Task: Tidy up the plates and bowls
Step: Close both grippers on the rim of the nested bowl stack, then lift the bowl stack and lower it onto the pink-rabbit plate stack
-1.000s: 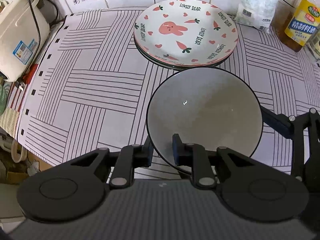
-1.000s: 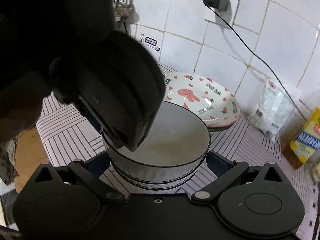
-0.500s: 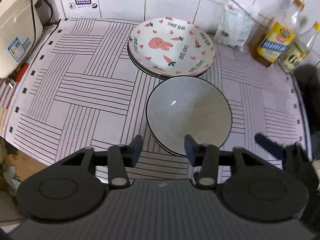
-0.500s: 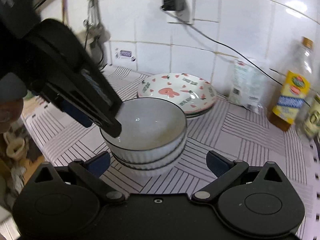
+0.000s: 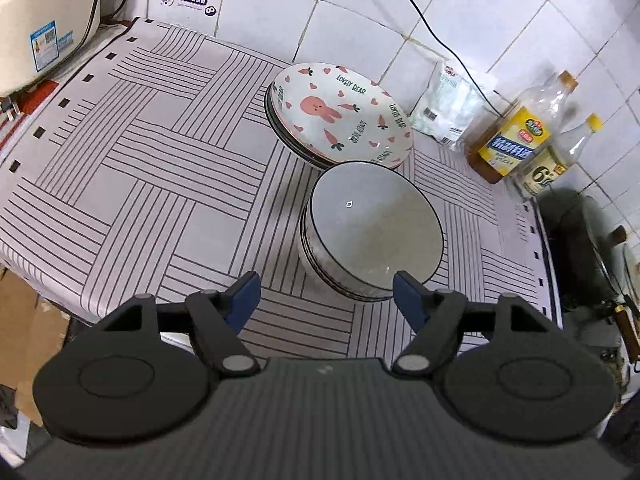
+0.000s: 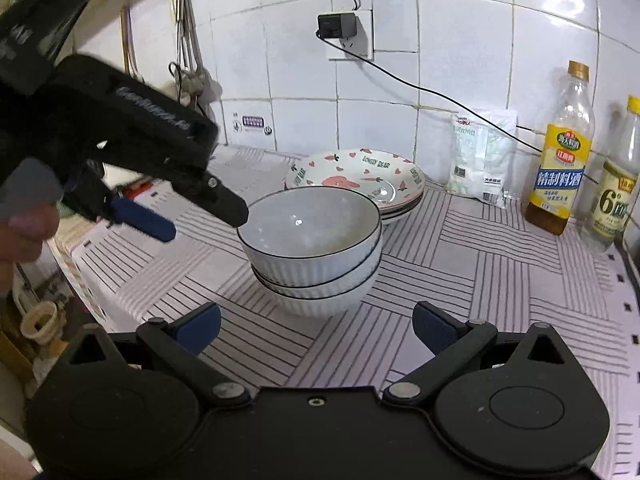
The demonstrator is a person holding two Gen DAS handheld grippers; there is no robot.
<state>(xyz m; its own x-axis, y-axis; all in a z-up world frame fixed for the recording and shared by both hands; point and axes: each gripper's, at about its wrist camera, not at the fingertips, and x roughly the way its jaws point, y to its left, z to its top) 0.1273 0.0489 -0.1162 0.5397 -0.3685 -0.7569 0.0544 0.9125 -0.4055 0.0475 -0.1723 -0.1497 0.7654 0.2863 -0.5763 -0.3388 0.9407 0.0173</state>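
A stack of three white ribbed bowls (image 5: 370, 236) (image 6: 312, 248) with black rims stands on the striped mat. Right behind it sits a stack of rabbit-and-carrot plates (image 5: 340, 116) (image 6: 360, 176). My left gripper (image 5: 326, 300) is open and empty, held above and in front of the bowls. It also shows in the right wrist view (image 6: 188, 212) at the left, raised beside the bowl stack. My right gripper (image 6: 316, 328) is open and empty, just in front of the bowls.
Two bottles (image 5: 516, 140) (image 6: 560, 160) and a white packet (image 5: 444, 108) (image 6: 480, 156) stand at the back right by the tiled wall. A white appliance (image 5: 36, 28) sits at the far left. A dark wok (image 5: 580, 240) lies right of the mat. The counter edge (image 5: 60, 304) is near left.
My left gripper let go of the top bowl's rim, opened wide, and pulled up and back. The bowl stays on the stack. My right gripper also drew back from the stack.
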